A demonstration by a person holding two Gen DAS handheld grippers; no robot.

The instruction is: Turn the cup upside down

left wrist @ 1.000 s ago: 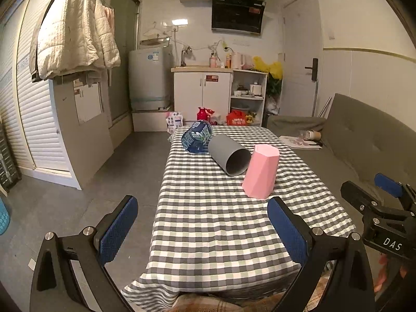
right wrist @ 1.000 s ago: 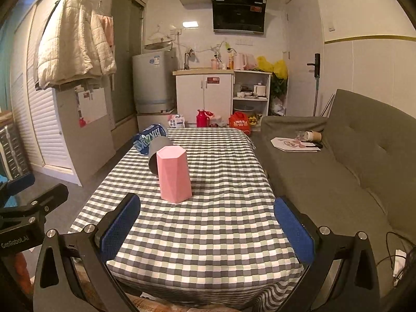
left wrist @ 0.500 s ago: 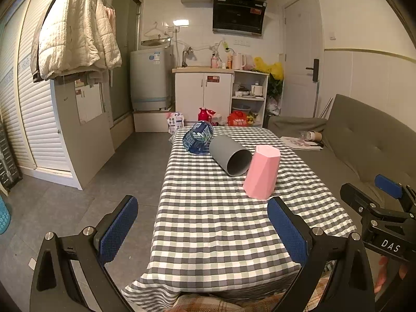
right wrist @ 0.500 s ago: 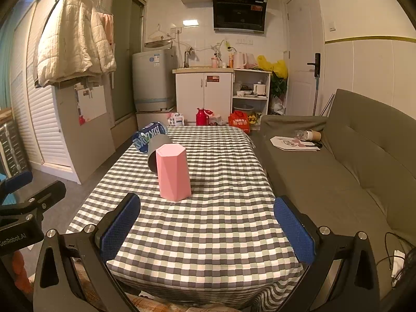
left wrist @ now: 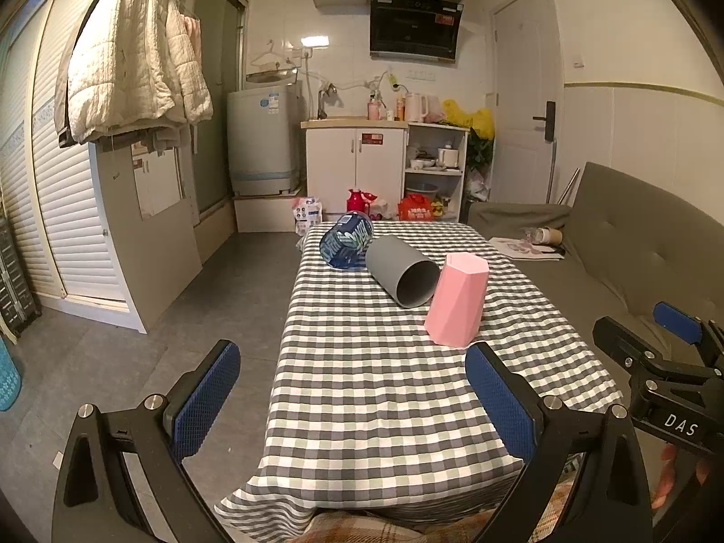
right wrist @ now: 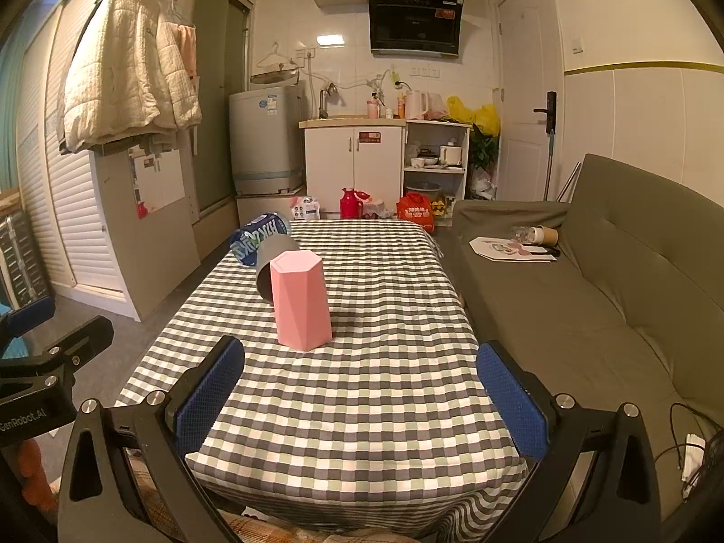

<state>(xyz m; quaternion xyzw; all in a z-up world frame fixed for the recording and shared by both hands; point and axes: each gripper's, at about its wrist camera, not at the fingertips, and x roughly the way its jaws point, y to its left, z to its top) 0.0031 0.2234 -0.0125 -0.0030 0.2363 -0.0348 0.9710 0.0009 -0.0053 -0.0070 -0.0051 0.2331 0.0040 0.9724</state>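
A pink faceted cup (left wrist: 457,303) (right wrist: 300,302) stands upside down, wide end on the checkered tablecloth (left wrist: 384,384) (right wrist: 362,384). Behind it a grey cup (left wrist: 400,276) (right wrist: 267,267) lies on its side, open mouth toward me. A blue patterned cup (left wrist: 346,244) (right wrist: 258,237) lies on its side behind that. My left gripper (left wrist: 353,402) is open and empty near the table's front edge. My right gripper (right wrist: 362,396) is open and empty, short of the pink cup. Each gripper also shows in the other's view, the right one (left wrist: 669,362) and the left one (right wrist: 40,344).
A grey-green sofa (right wrist: 588,280) runs along the table's right side with papers and a paper cup (right wrist: 543,235) on it. Bare floor lies left of the table. A white cabinet (left wrist: 355,172), a washing machine (left wrist: 262,145) and shelves stand at the far wall.
Both grippers have shifted very slightly; the view has drifted a little. The cups have not moved.
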